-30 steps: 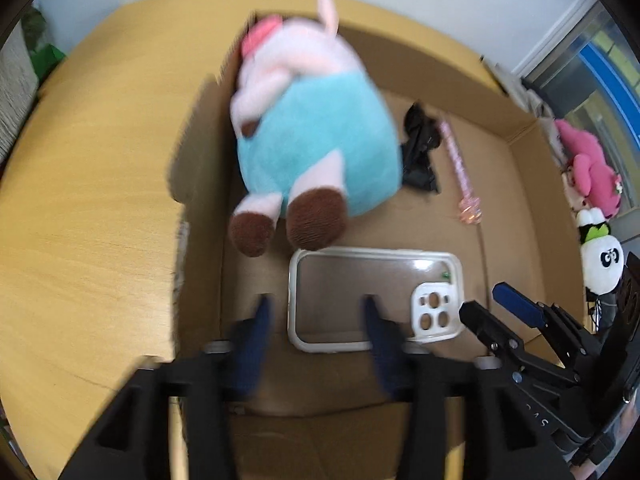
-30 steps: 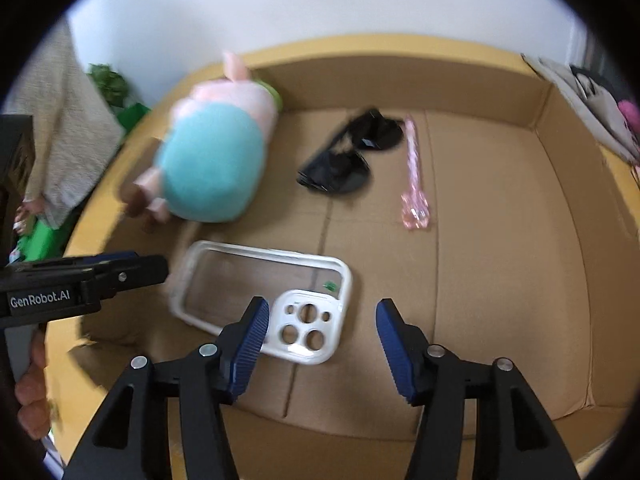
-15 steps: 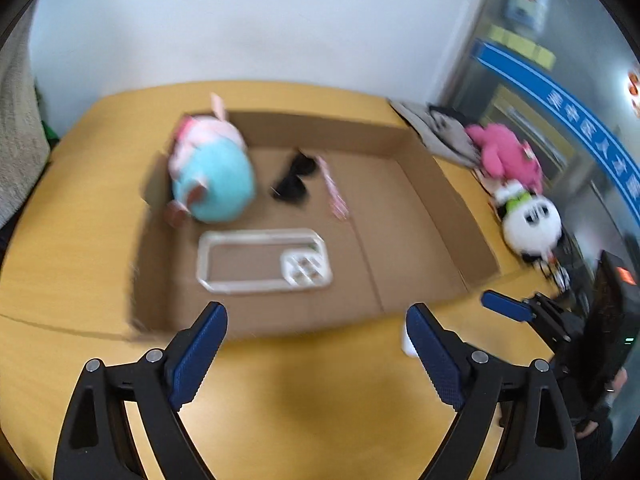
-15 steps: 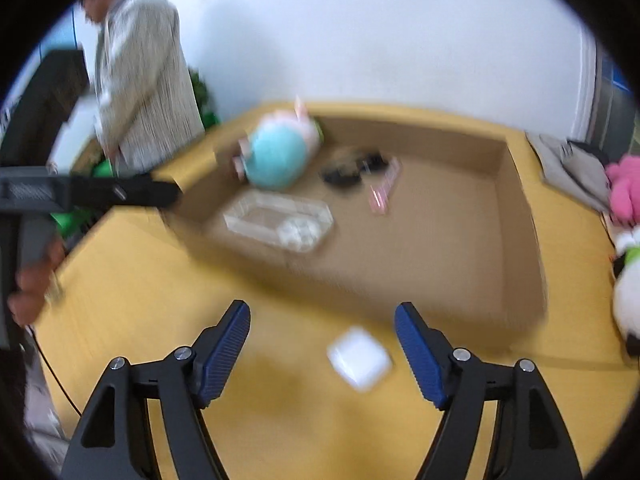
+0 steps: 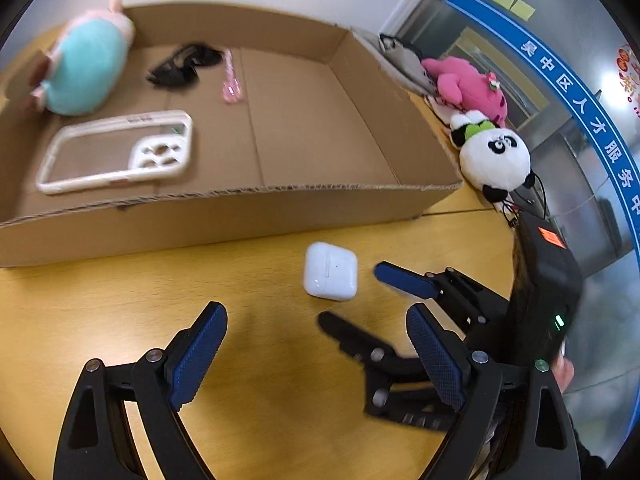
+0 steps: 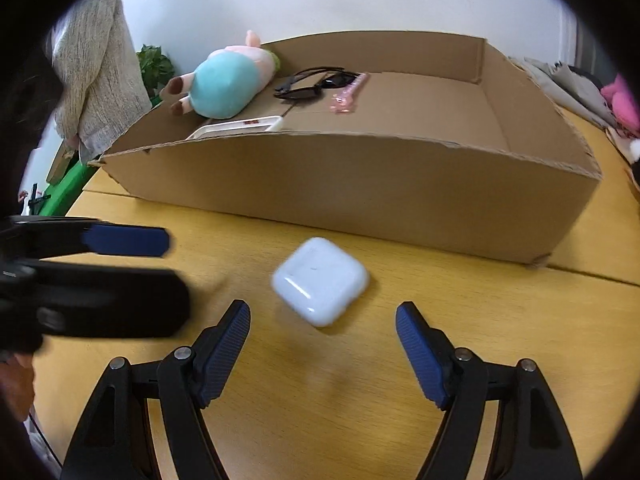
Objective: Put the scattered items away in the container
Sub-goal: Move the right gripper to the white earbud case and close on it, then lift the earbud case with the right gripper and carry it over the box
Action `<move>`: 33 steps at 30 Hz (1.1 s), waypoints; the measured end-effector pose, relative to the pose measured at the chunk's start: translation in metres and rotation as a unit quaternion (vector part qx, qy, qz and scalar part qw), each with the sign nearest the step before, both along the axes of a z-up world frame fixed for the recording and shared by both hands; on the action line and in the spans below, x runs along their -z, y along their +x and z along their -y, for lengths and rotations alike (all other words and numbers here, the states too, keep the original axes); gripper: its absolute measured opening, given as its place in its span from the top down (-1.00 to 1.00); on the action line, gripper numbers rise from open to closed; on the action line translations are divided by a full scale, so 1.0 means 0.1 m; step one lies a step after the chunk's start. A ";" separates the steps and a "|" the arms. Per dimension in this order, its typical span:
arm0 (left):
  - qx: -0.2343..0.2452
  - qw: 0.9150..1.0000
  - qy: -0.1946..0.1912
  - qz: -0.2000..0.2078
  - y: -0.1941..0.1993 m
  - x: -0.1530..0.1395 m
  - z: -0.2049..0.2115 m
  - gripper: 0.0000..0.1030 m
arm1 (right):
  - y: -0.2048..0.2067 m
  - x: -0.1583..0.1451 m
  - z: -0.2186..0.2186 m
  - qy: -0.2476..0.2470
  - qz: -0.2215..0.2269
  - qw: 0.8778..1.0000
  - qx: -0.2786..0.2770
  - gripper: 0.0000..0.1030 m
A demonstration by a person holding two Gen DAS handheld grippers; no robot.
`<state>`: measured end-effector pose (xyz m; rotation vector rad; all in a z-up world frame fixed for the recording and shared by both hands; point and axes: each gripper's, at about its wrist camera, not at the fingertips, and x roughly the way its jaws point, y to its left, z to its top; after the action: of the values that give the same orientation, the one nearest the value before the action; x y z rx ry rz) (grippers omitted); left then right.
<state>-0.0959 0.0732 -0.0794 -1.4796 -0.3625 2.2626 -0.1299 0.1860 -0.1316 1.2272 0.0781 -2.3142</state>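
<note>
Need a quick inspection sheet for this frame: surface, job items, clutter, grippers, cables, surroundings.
Surface: wooden table, seam near the box corner.
Job's things: white earbud case on the table outside the cardboard box; plush pig, sunglasses, pink pen and phone case inside it.
Clutter: panda plush, pink plush beside the box.
Grippers: left gripper and right gripper open, empty; right faces the case.
Cables: thin black cable by the panda.
Surroundings: white wall, person, green plant.
</note>
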 end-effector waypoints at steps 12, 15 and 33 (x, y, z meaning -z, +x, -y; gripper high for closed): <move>0.027 0.997 0.054 0.044 -0.22 0.31 -0.14 -0.28 | 0.10 0.03 0.06 -0.003 -0.018 1.000 -0.003 -0.25; 0.027 0.997 0.059 0.047 -0.27 0.33 -0.14 -0.09 | 0.13 0.03 0.06 0.002 -0.025 1.000 -0.003 -0.14; 0.024 0.995 0.083 0.057 -0.26 0.32 0.00 1.00 | 0.23 0.03 -0.04 -0.003 -0.033 0.999 0.009 0.61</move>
<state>-0.1216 0.0736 -0.1111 -1.5180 -0.5288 2.0619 -0.1064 0.1904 -0.1343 1.1533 0.0831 -2.3677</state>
